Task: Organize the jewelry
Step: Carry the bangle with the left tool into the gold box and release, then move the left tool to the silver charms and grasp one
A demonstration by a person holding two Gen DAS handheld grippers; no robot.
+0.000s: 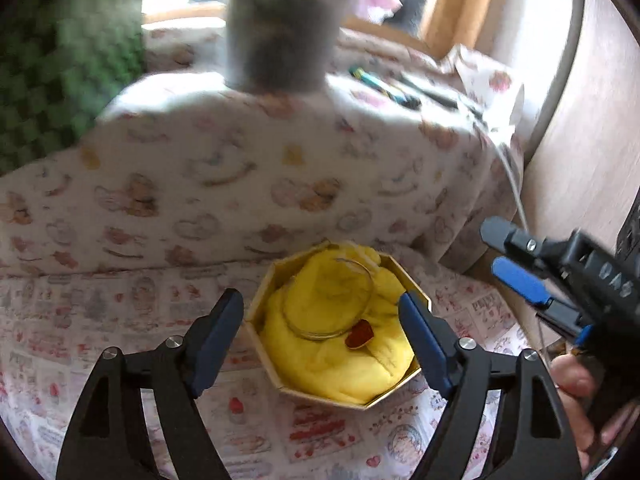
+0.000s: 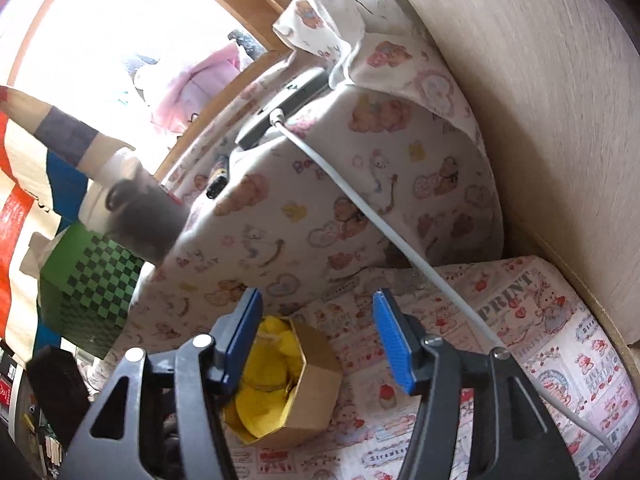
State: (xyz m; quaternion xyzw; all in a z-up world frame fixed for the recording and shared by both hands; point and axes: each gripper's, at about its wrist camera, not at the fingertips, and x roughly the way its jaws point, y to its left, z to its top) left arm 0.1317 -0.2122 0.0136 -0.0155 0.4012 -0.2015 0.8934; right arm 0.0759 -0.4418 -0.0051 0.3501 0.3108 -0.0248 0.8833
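Note:
An octagonal gold box (image 1: 260, 292) lined with yellow cloth (image 1: 352, 368) sits on the printed bedsheet. On the cloth lie a clear bangle (image 1: 316, 336) and a small red tag (image 1: 359, 334). My left gripper (image 1: 320, 298) hovers over the box, open, one finger on each side and nothing pressed between the pads. My right gripper (image 1: 506, 256) is off to the right of the box, open and empty. In the right wrist view the box (image 2: 316, 396) lies low and left of the right gripper (image 2: 316, 304), partly behind its left finger.
A folded bear-print quilt (image 1: 240, 168) rises just behind the box. A white cable (image 2: 360, 200) runs across it to a grey device. A wooden panel (image 2: 540, 120) closes the right side. A green checkered box (image 2: 92, 280) stands at left. A hand (image 1: 572, 380) grips the right tool.

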